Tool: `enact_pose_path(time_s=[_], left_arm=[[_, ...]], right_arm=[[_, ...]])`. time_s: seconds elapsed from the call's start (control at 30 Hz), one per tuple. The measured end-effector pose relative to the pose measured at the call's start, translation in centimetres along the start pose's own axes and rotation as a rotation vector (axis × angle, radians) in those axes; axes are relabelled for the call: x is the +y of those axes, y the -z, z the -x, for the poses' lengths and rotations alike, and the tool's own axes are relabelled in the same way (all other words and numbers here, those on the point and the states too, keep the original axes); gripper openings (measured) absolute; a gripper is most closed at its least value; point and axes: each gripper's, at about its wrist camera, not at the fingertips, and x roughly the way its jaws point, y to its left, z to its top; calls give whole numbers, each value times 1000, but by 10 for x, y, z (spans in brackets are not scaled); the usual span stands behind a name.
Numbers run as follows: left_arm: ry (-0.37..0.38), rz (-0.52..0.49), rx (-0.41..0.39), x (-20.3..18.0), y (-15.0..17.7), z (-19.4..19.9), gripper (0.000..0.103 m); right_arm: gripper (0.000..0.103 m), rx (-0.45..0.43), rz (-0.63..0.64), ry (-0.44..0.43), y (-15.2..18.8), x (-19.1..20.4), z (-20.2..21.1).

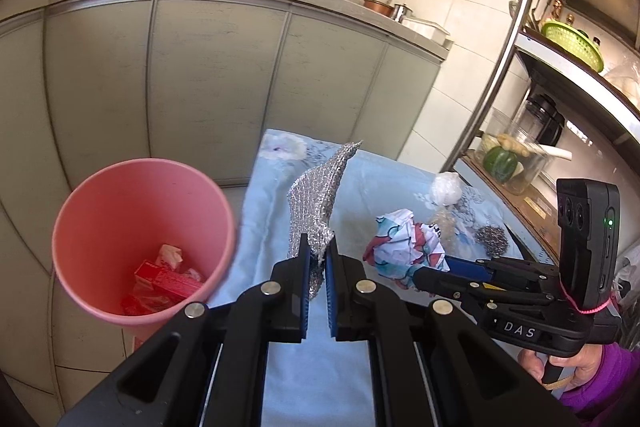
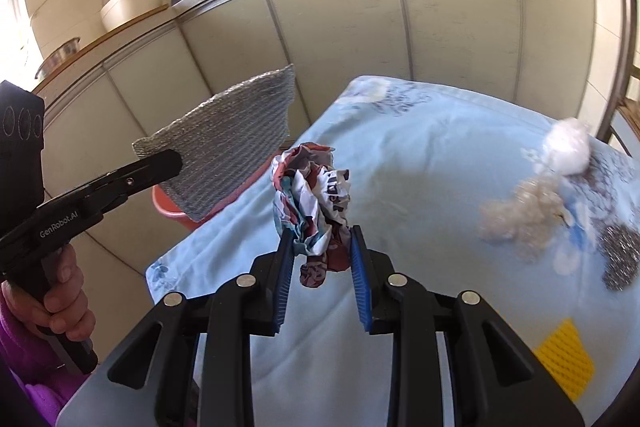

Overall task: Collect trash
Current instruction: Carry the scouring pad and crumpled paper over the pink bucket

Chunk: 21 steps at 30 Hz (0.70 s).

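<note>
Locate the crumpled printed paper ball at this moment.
The crumpled paper ball is clamped in the right gripper, raised over the blue tablecloth, right of the silver mesh cloth held by the left gripper.

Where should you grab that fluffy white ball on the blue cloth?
Pinch the white ball across its middle, coming down from above. It sits alone near the far edge of the cloth, round and puffy, so its sides are free; only the clear crinkly wad lies close in front. It looks soft, so close gently.
</note>
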Motion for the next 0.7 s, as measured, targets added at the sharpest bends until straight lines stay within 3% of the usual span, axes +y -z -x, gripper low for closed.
enact_pose_path(time_s=[0.4,0.7], left_arm=[[-171,75,-50,59,-1,18,6],[-263,163,-20,101,11,10,6]], right_arm=[[28,38,100,-91,-35,53,-45],[28,99,145,-132,-58,89,-93]])
